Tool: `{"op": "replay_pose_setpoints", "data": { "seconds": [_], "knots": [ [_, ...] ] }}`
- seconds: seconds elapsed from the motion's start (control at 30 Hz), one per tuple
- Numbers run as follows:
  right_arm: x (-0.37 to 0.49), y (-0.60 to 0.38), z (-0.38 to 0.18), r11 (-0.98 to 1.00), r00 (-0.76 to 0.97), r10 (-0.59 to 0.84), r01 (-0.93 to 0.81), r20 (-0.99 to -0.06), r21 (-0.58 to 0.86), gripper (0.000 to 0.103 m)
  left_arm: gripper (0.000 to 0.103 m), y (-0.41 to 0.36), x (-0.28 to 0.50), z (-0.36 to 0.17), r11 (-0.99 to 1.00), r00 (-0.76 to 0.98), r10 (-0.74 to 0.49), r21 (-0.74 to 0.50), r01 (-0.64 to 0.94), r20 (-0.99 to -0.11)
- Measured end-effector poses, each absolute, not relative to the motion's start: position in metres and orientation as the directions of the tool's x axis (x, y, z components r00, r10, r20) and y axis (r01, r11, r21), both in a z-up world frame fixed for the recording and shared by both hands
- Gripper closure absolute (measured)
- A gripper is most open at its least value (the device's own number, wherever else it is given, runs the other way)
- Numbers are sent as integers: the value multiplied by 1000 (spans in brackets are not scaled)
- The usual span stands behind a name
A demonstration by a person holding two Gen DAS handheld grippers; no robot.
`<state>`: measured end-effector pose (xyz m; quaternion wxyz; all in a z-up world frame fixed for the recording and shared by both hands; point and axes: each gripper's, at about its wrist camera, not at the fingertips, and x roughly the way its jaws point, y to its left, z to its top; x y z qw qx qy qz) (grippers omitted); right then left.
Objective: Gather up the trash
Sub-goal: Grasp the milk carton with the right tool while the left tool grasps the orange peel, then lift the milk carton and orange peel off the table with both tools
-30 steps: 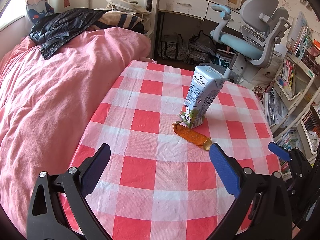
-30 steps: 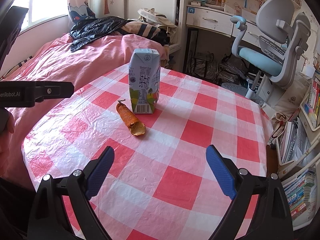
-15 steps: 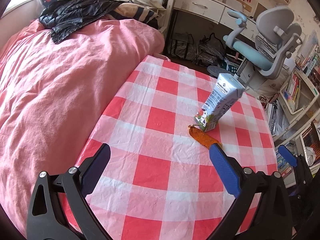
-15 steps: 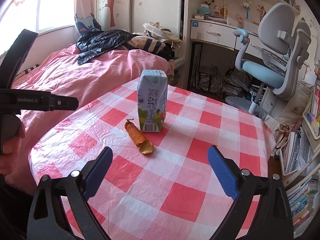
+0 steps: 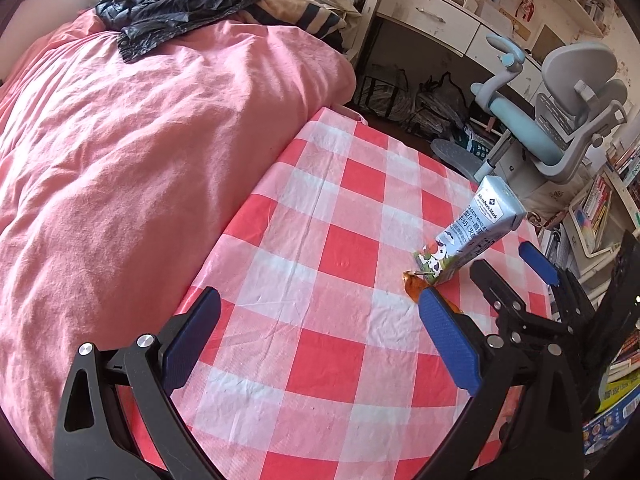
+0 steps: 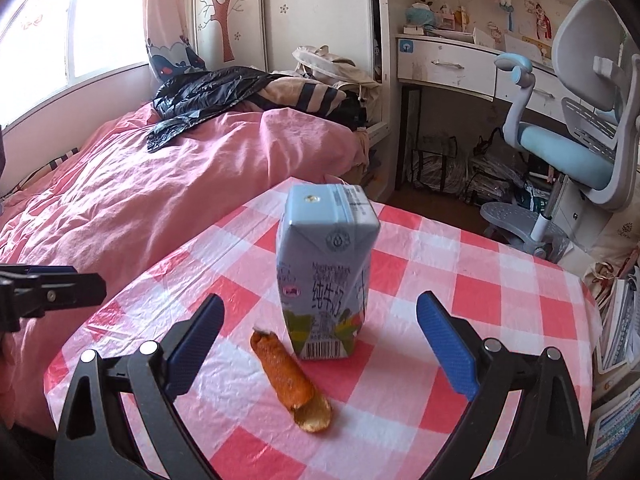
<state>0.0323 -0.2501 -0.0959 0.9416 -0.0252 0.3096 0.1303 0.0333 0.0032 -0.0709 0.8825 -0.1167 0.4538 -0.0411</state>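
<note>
While both claws are being held spread and empty, the milk carton (image 6: 326,276) beside the peel (image 6: 290,380) is being lined up by the right claw (image 6: 320,344) for pinching; the left claw (image 5: 316,336) is being kept near the worktop's (image 5: 320,240) bed-side edge.

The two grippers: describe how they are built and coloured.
The left gripper and the right gripper look alike: black plastic scissor-style arms with triangular cut-outs, joined by silver round-headed screws, each ending in two long flat fingers faced with textured blue pads. No cables or sleeves show.
</note>
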Motion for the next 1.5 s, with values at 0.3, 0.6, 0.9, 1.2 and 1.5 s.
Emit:
{"op": "replay_pose_setpoints", "data": {
  "seconds": [0.3, 0.6, 0.9, 1.2, 1.5],
  "knots": [
    [64, -257, -105, 955, 758, 286, -274, -586, 112, 44, 8, -3, 52, -78, 971, 553, -205, -239, 12, -807],
    [-12, -305, -66, 977, 751, 186, -208, -633, 40, 44, 22, -69, 56, -104, 959, 441, -281, -240, 147, -852],
    [-49, -350, -93, 978, 611, 199, -174, -767, 115, 43, 29, -123, 71, -129, 967, 385, -246, -250, 39, -890],
    [-38, -357, -106, 977, 648, 215, -156, -731, 149, 44, 34, -150, 85, -144, 992, 429, -109, -123, -5, -897],
    [-25, -365, -126, 978, 570, 209, -124, -794, 168, 52, 83, -147, 69, -139, 932, 367, -277, -154, 329, -888]
  ]
}}
